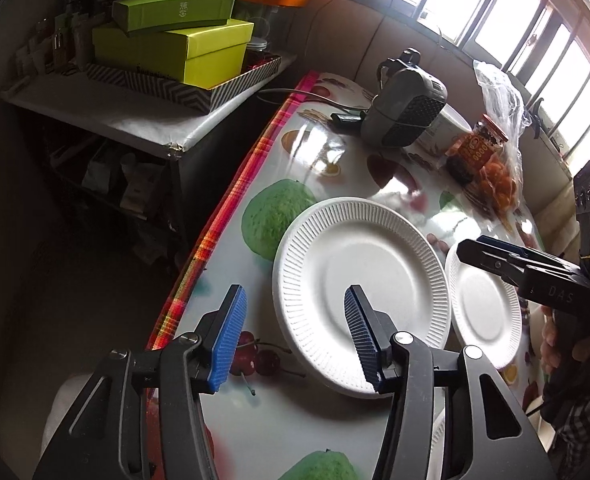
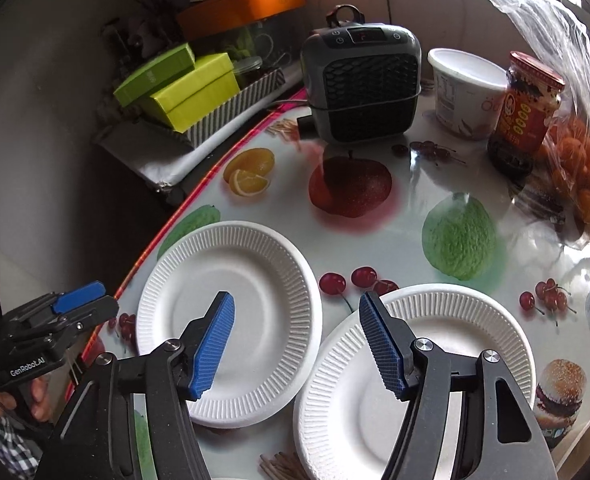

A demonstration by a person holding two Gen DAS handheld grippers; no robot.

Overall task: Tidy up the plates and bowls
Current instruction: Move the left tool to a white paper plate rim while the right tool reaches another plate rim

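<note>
Two white ribbed paper plates lie on the fruit-print table. The left plate [image 1: 359,276] [image 2: 231,312] sits near the table's left edge. The right plate [image 1: 485,300] [image 2: 467,312] lies beside it, and in the right wrist view another plate [image 2: 335,412] rests overlapping on top of it. My left gripper [image 1: 293,336] is open and empty, hovering over the near rim of the left plate. My right gripper [image 2: 297,344] is open and empty, above the gap between the plates; it shows in the left wrist view [image 1: 495,256] at the right, over the right plate.
A grey fan heater [image 2: 363,88] [image 1: 403,112], a white tub [image 2: 467,88], a chilli sauce jar [image 2: 527,112] [image 1: 475,148] and a bag of oranges [image 2: 583,168] stand at the table's far side. Green boxes [image 1: 175,48] sit on a shelf to the left. Toothpicks [image 2: 279,466] lie near the front.
</note>
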